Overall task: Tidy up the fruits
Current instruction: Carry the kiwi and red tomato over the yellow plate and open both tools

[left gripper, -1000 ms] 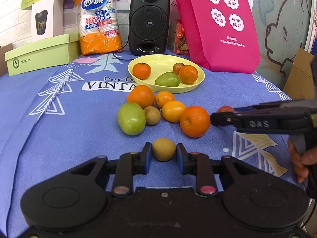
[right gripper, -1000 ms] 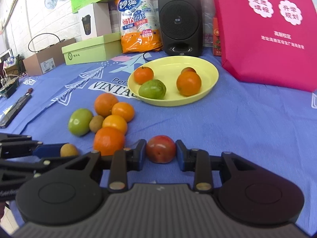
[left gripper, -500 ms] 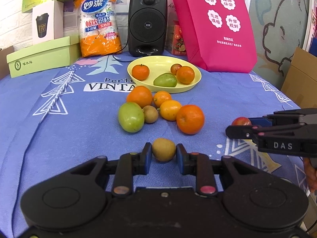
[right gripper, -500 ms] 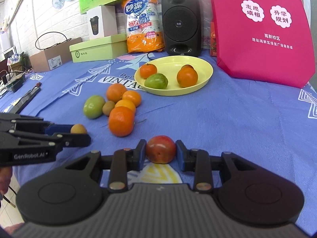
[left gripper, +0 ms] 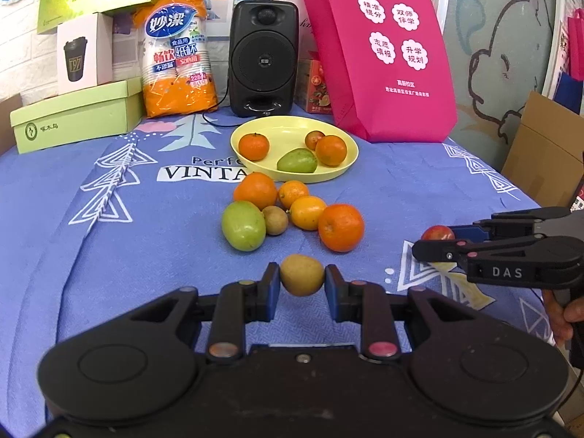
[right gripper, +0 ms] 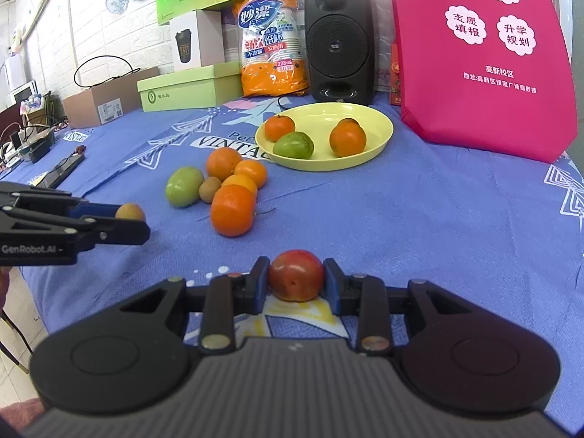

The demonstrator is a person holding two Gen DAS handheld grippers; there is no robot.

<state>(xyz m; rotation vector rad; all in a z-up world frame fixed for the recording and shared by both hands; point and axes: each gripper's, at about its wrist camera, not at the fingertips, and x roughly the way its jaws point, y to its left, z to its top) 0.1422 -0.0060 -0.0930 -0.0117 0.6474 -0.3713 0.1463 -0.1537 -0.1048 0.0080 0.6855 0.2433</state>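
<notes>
My left gripper (left gripper: 301, 281) is shut on a brown kiwi (left gripper: 301, 274), held above the blue cloth near its front edge. My right gripper (right gripper: 296, 280) is shut on a red plum (right gripper: 296, 274), also held above the cloth, to the right. Each gripper shows in the other's view, the left gripper (right gripper: 138, 224) and the right gripper (left gripper: 419, 246). A yellow plate (left gripper: 343, 168) farther back holds two oranges, a small reddish fruit and a green fruit. In front of it lies a cluster with a green fruit (left gripper: 243, 225), a kiwi (left gripper: 275, 220) and several oranges (left gripper: 341, 227).
A black speaker (left gripper: 263, 56), a pink bag (left gripper: 379, 51), a pack of paper cups (left gripper: 175, 54) and a green box (left gripper: 73, 116) line the back. A cardboard box (left gripper: 547, 153) stands off the table's right edge. Tools lie at the far left (right gripper: 58, 171).
Both grippers have drawn back from the fruit cluster and risen, each keeping its fruit. The right gripper has moved right, away from the cluster.
</notes>
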